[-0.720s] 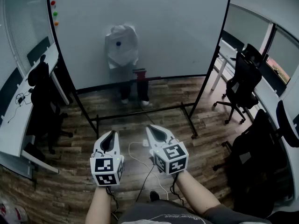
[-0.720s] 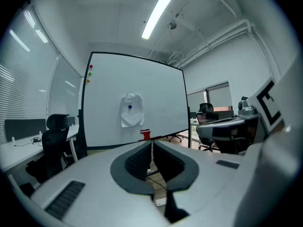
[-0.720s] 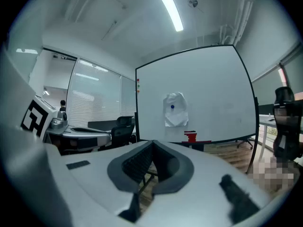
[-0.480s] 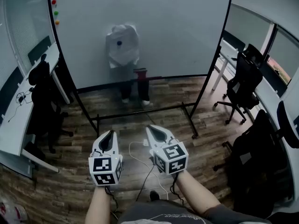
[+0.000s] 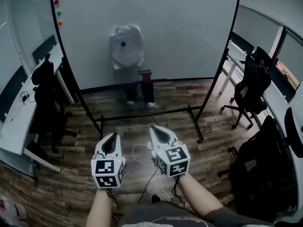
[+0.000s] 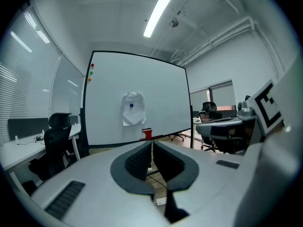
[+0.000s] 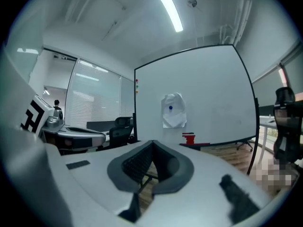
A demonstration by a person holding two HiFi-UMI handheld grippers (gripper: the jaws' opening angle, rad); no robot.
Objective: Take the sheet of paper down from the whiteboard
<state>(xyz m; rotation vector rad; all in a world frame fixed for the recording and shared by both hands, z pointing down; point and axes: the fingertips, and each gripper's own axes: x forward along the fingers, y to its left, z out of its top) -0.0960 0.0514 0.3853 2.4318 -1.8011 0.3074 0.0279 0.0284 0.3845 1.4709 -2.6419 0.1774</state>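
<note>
A crumpled white sheet of paper (image 5: 126, 47) hangs on the whiteboard (image 5: 180, 27), pinned by a blue magnet (image 5: 123, 44). It also shows far ahead as the paper (image 6: 132, 109) in the left gripper view and the paper (image 7: 173, 110) in the right gripper view. Both grippers are held low over the floor, well short of the board. My left gripper (image 5: 111, 138) is shut and empty, tips meeting (image 6: 152, 143). My right gripper (image 5: 156, 130) is shut too, with nothing held (image 7: 152, 142).
A red eraser (image 5: 144, 73) sits on the board's tray. Three coloured magnets (image 5: 57, 13) stick at the board's top left. The stand's black feet (image 5: 147, 112) lie ahead on the wood floor. Desks and office chairs (image 5: 251, 86) flank both sides; a white cable (image 5: 142, 150) lies below.
The view has shifted a little, so the whiteboard and paper sit slightly to the right and lower. Both grippers stay in place, shut.
</note>
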